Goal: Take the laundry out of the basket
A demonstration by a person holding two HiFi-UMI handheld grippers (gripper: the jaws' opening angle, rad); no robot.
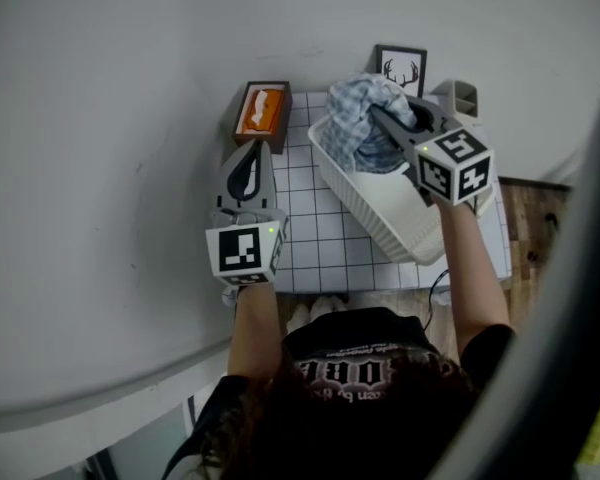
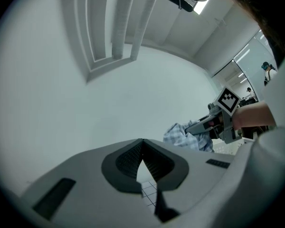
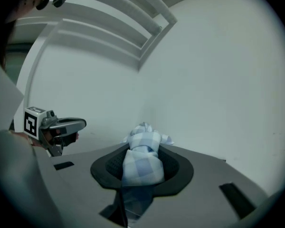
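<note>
A blue-and-white plaid cloth (image 1: 358, 118) bulges up out of the white slatted laundry basket (image 1: 385, 218), which stands tilted on the gridded table. My right gripper (image 1: 380, 118) reaches over the basket and is shut on this cloth. In the right gripper view the bunched fabric (image 3: 141, 167) fills the space between the jaws. My left gripper (image 1: 252, 150) hovers over the table to the left of the basket, shut with nothing in it. From the left gripper view (image 2: 142, 144) the cloth (image 2: 180, 134) and the right gripper (image 2: 206, 123) show at the right.
An orange-topped tissue box (image 1: 261, 110) stands at the back left of the gridded table (image 1: 320, 243). A framed antler picture (image 1: 401, 68) and a grey holder (image 1: 458, 96) stand behind the basket against the white wall. A wooden floor shows at the right.
</note>
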